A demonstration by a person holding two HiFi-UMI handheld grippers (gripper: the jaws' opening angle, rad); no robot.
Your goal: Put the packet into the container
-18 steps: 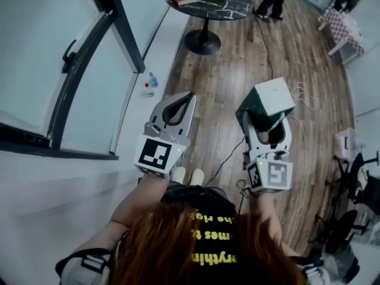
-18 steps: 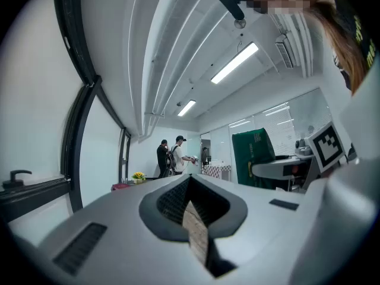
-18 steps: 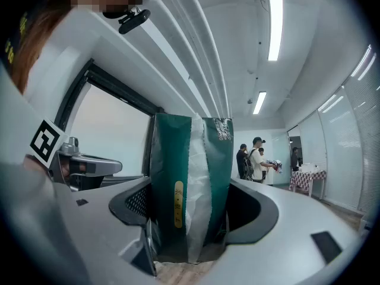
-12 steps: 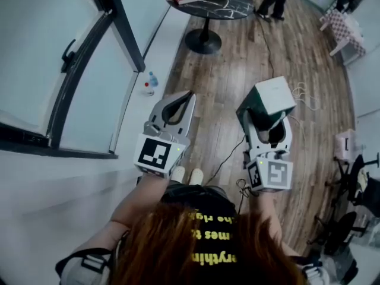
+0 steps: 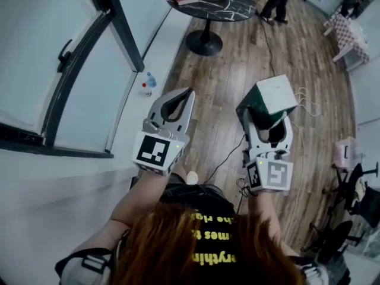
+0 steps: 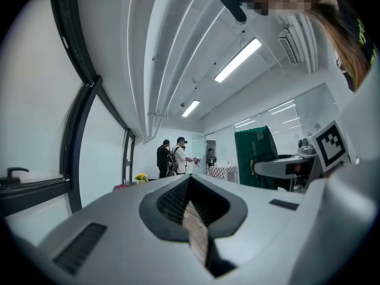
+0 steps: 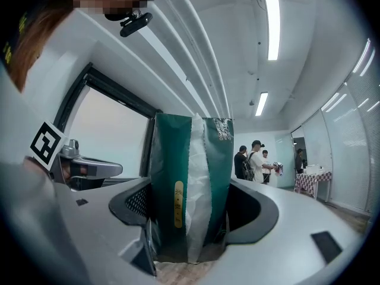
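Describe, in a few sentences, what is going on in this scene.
A person standing on a wooden floor holds a pair of tongs in each hand. The right tongs are clamped on a green and white packet, held in the air in front of the body. The left tongs are shut and empty. No container can be made out in these views, so the packet is not yet put in one.

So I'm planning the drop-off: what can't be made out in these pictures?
Container: appears in no view.
Packet print: right gripper view, too small and blurred.
Round table far side: head view, cut by top edge.
What the distant people hold: left gripper view, too small.
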